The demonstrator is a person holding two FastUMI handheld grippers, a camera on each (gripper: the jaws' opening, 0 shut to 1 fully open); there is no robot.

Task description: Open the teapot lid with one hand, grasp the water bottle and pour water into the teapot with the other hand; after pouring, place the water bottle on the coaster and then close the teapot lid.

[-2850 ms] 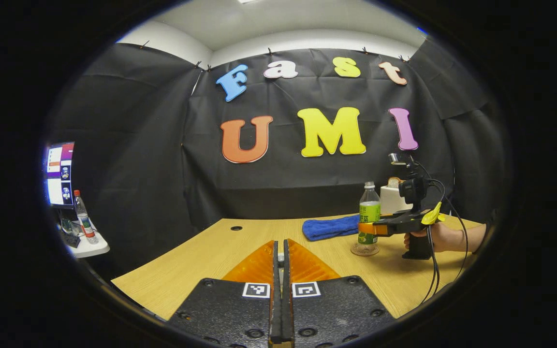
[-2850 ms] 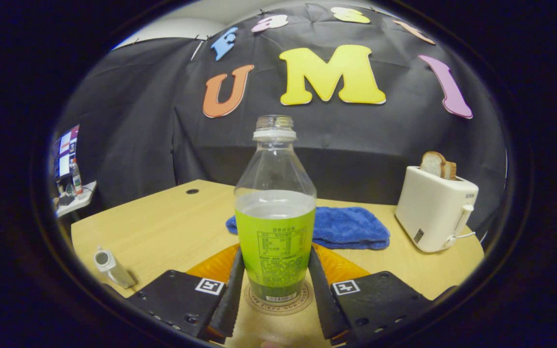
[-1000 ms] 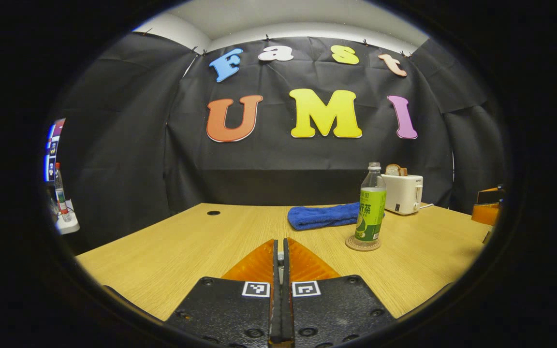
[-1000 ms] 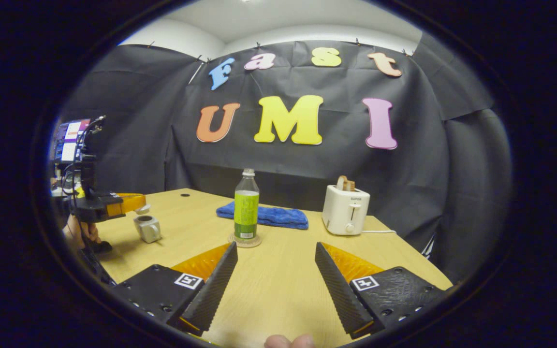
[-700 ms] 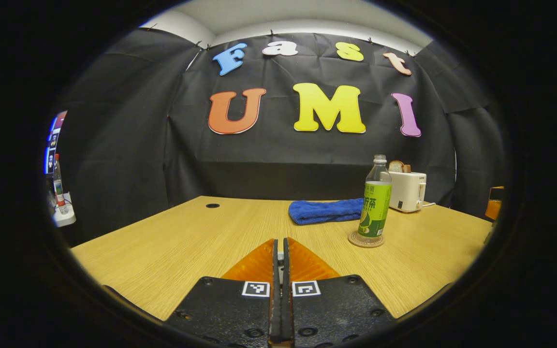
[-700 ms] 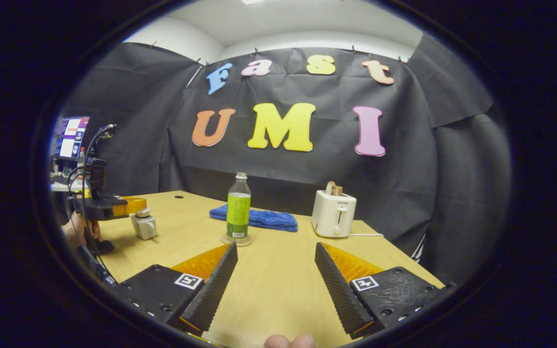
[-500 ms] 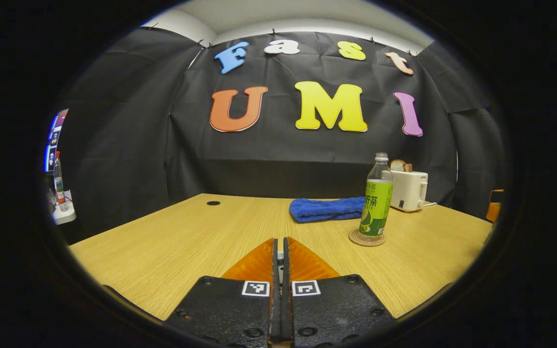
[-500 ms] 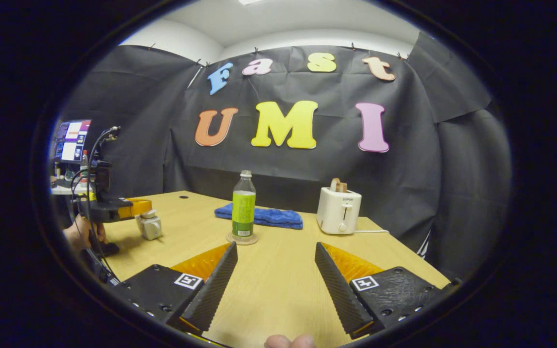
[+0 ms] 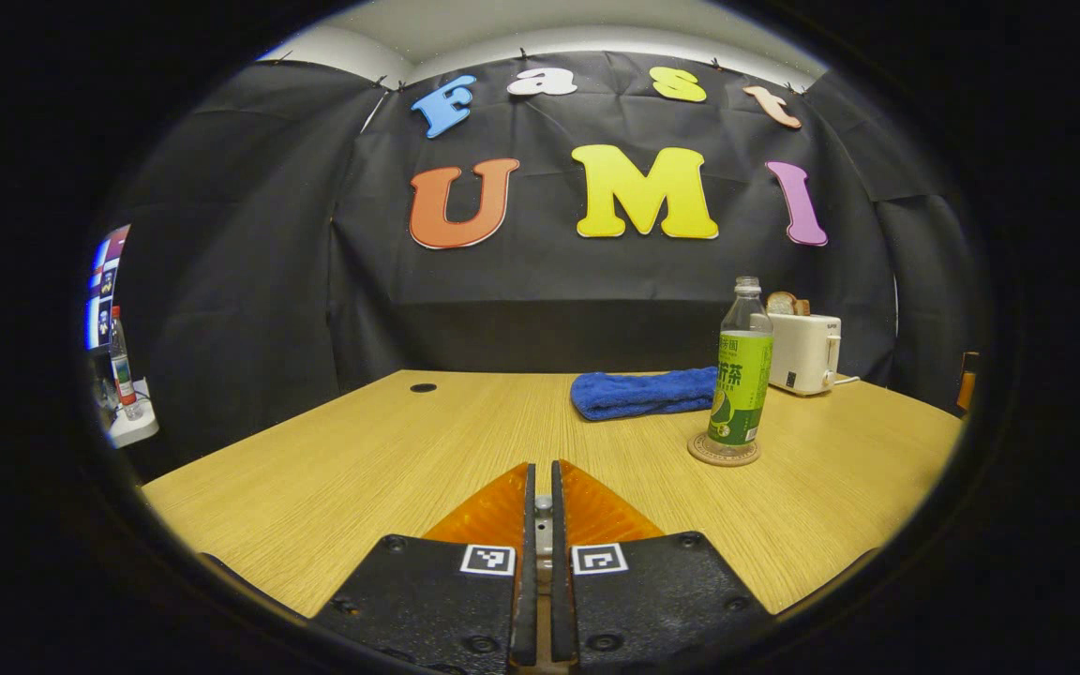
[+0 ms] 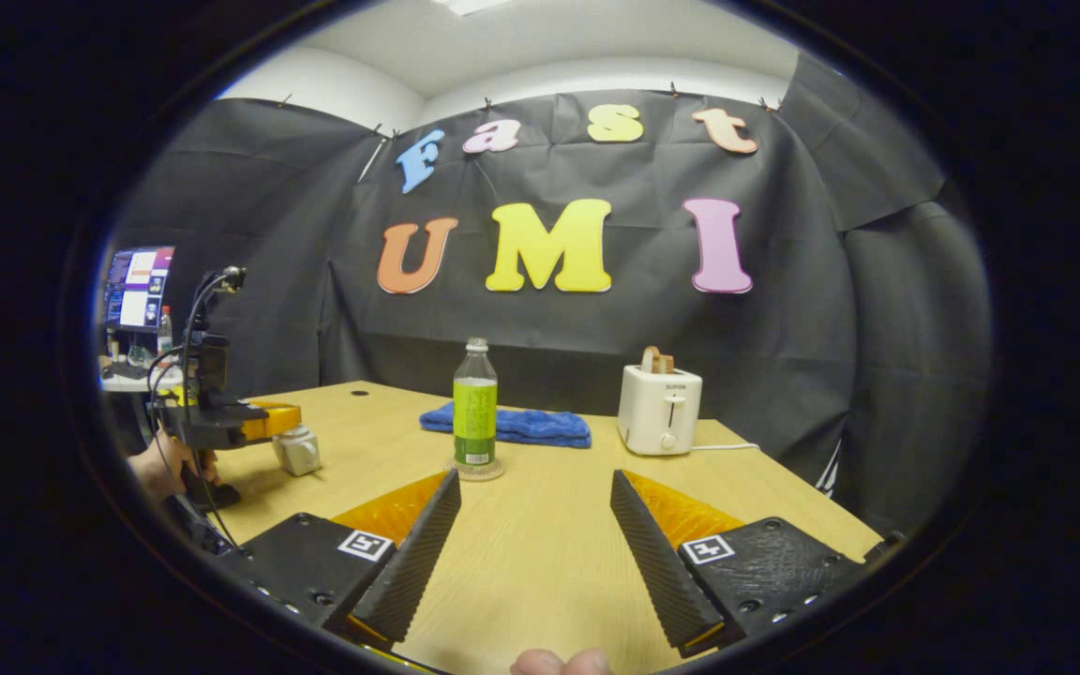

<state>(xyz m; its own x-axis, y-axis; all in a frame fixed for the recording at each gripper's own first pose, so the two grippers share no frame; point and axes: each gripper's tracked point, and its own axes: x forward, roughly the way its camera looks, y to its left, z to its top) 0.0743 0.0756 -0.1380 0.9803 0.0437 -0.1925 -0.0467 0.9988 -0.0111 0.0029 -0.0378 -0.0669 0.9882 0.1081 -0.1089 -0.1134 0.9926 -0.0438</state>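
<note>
In the right gripper view, the left gripper [image 10: 282,419] sits over the teapot [image 10: 297,451], left of the water bottle [image 10: 475,406]; the lid is hidden. Its fingers look nearly together. The bottle stands on the coaster [image 10: 476,470]. The right gripper [image 10: 535,497] gapes wide, holding nothing.

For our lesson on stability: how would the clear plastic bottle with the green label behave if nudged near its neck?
The clear plastic bottle with the green label is tall and narrow, so it would probably tip. It has no cap, so it might spill. The round coaster beneath gives little extra footing.
</note>
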